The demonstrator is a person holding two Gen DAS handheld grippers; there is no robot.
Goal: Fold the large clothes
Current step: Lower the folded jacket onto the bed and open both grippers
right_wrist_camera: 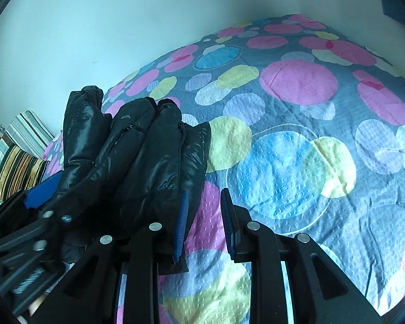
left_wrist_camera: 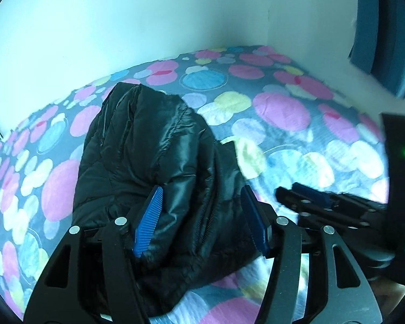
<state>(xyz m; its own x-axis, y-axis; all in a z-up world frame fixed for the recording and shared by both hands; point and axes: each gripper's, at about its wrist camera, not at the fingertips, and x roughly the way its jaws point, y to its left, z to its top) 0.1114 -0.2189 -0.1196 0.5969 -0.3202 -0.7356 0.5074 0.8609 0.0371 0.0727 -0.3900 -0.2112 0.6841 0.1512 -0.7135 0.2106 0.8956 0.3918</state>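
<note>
A shiny black puffer jacket (left_wrist_camera: 148, 140) lies bunched in a thick fold on the bed's spotted bedspread (left_wrist_camera: 283, 113). My left gripper (left_wrist_camera: 202, 189) straddles the near end of the jacket. Its blue pads (left_wrist_camera: 148, 221) stand apart with a bulge of jacket between them, not pinched. In the right wrist view the jacket (right_wrist_camera: 137, 156) sits at the left. My right gripper (right_wrist_camera: 205, 192) is just beside its right edge, jaws a little apart, with only bedspread (right_wrist_camera: 297, 162) showing in the gap. Each gripper also shows in the other's view: the right gripper (left_wrist_camera: 313, 197) and the left gripper (right_wrist_camera: 40, 191).
A white wall (left_wrist_camera: 121, 21) runs along the far side of the bed. Striped pillows (right_wrist_camera: 19, 170) lie at the left end. A blue panel (left_wrist_camera: 383, 27) hangs at the upper right. The bedspread stretches to the right of the jacket.
</note>
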